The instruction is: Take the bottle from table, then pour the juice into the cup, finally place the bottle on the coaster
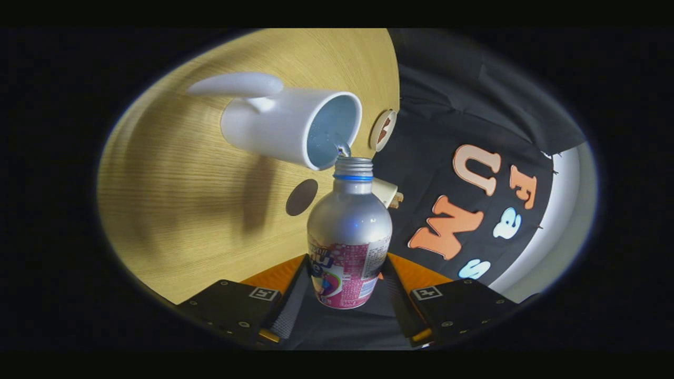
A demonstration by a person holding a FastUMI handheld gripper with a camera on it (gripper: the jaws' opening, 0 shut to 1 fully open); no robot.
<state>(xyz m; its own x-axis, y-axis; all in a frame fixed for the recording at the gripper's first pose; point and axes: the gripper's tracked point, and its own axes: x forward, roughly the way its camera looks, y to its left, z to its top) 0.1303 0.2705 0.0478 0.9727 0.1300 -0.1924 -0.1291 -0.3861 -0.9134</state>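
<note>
Jaws clamped on silver metal bottle with pink label (349,247); mouth at white ceramic cup (295,126) rim, twelve o'clock. Best tilting slowly, holding neck over opening, wooden bench (184,200) dry.

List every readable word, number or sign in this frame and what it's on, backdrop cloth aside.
Bottle label: big letters cut off by the curve, fine print too small; nothing reads whole.
Gripper, shut on the bottle: one square coded marker on each side, patterns only, no words.
Cup: no text.
Coaster: a dark shape on its face, too blurred to read.
</note>
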